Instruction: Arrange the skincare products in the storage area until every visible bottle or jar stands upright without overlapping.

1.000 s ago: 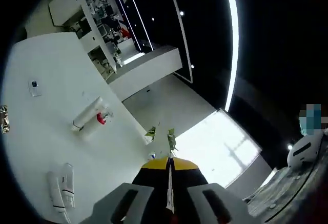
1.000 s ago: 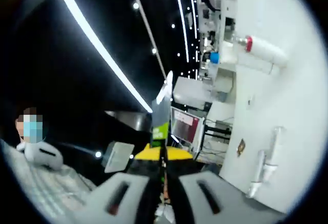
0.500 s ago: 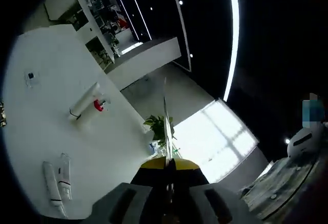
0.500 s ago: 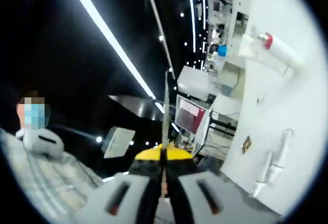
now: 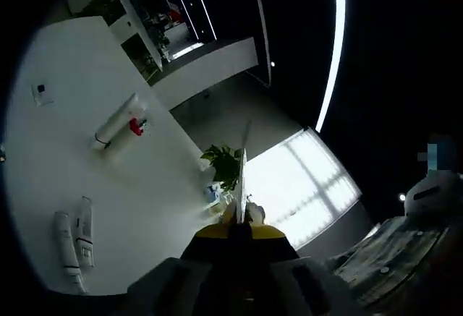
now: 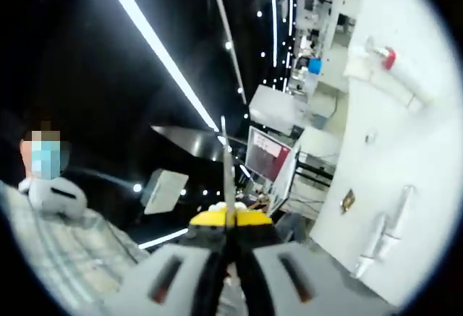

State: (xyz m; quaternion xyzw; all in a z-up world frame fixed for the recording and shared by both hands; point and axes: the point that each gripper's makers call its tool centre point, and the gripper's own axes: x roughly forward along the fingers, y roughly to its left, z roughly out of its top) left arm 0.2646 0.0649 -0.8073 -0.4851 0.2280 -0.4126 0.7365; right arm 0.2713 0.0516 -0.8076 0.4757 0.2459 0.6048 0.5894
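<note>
A white pump bottle with a red collar (image 5: 116, 124) lies on its side on the white table (image 5: 152, 200). Two slim white tubes (image 5: 72, 240) lie side by side nearer the table's edge. In the right gripper view the same pump bottle (image 6: 394, 74) and tubes (image 6: 383, 233) lie on the table (image 6: 427, 157). My left gripper (image 5: 242, 168) is shut with nothing in it, raised off the table and to the side of the bottles. My right gripper (image 6: 226, 164) is shut and empty too, held away from the table.
A small flat card (image 5: 42, 95) and a little gold item (image 6: 348, 200) rest on the table. A potted plant (image 5: 226, 168) stands past the table's edge. Shelving (image 6: 318, 12) rises beyond the table. A person in plaid cloth (image 6: 72, 258) is close by.
Both views have drifted a little with the hands. The bottle and tubes lie where they were, and both grippers have stayed shut.
</note>
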